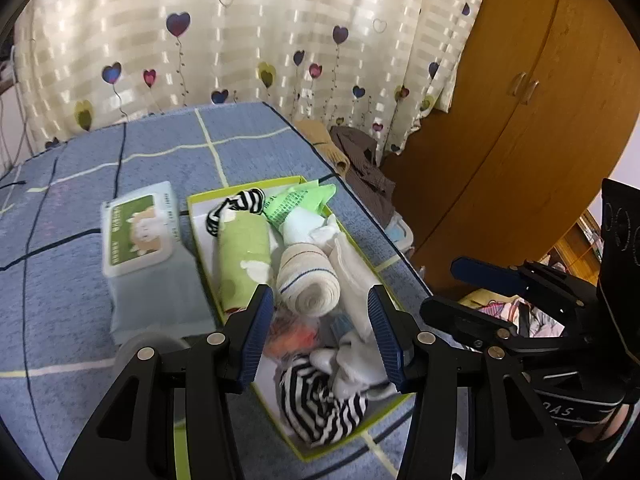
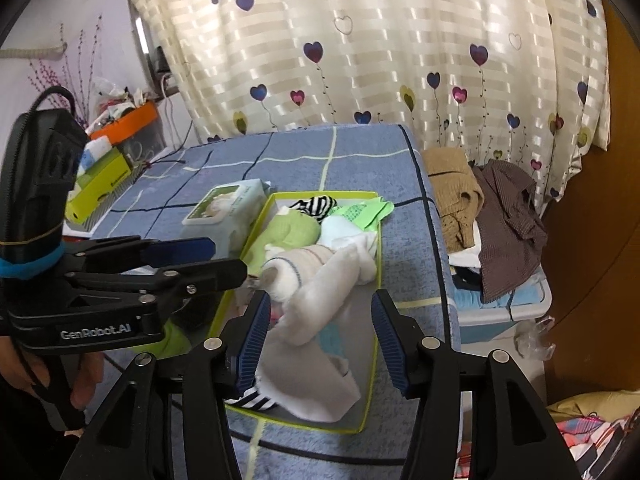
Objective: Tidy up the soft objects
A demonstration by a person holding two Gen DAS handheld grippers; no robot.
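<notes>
A shallow box with a lime-green rim (image 1: pixel 200 204) lies on the blue checked bedspread (image 1: pixel 120 160). It is filled with soft items: a green roll (image 1: pixel 242 248), a cream rolled sock (image 1: pixel 308 280), white socks (image 1: pixel 354 284), a bright green sock (image 1: pixel 304 200) and a black-and-white striped sock (image 1: pixel 320 404). My left gripper (image 1: pixel 320 296) hovers open over the box's near half with nothing gripped. My right gripper (image 2: pixel 320 298) is also open, above a loose white sock (image 2: pixel 320 312) in the box (image 2: pixel 372 360). Each gripper shows in the other's view, the right gripper (image 1: pixel 440 286) and the left gripper (image 2: pixel 230 258).
A pack of wet wipes (image 1: pixel 140 232) sits just left of the box. Folded clothes (image 2: pixel 508 216) are piled on a pale blue bin (image 2: pixel 520 312) beside the bed. A wooden wardrobe (image 1: pixel 520 120) stands right, a heart-print curtain (image 2: pixel 360 40) behind. A yellow-green carton (image 2: pixel 100 184) lies far left.
</notes>
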